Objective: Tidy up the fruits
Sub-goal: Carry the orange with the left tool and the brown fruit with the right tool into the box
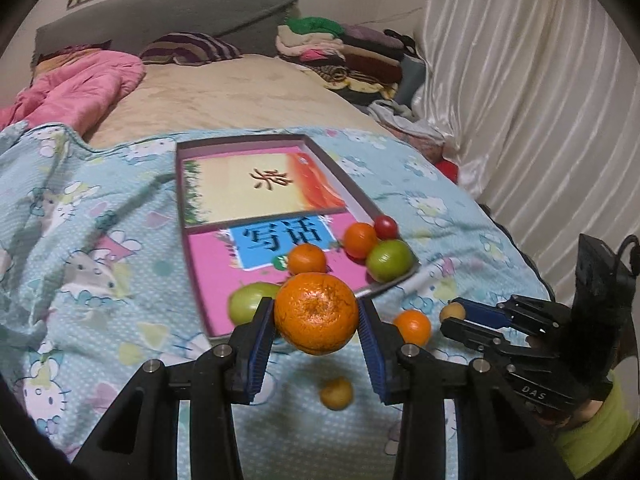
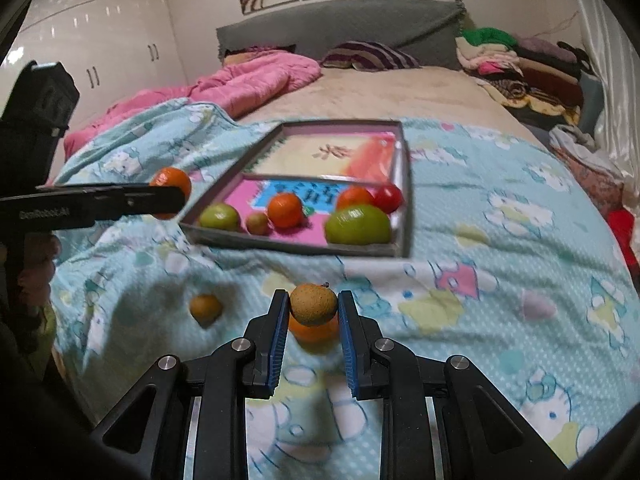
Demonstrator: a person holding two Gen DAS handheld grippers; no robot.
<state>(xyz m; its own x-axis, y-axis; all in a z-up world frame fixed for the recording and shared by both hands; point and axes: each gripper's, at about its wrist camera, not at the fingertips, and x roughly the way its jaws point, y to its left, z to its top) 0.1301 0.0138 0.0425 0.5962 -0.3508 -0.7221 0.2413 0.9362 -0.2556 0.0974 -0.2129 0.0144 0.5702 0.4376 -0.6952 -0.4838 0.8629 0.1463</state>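
**Two fruits held above the bed, the tray partly filled**

A bed is covered by a light blue cartoon-print blanket [image 2: 460, 240], with a pink quilt [image 2: 248, 88] bunched behind it. On the blanket a shallow grey tray [image 2: 406, 200] is laid, its floor lined with printed sheets. Inside the tray, along its near edge, two green fruits [image 2: 357, 225] [image 2: 219, 216], two small oranges [image 2: 285, 210] [image 2: 354, 197], a red tomato [image 2: 388, 197] and a small brown fruit [image 2: 257, 223] are gathered.

The left claw [image 1: 316, 320] is closed on a large orange [image 1: 316, 312], gripped by both blue pads and held clear of the blanket, just in front of the tray's near corner. The right claw [image 2: 313, 308] is closed tight on a small brown fruit [image 2: 313, 304], likewise raised above the blanket.

On the blanket, outside the tray, a small orange [image 1: 412, 326] is seen beneath the right claw, and a yellowish-brown fruit [image 1: 337, 393] lies near it.
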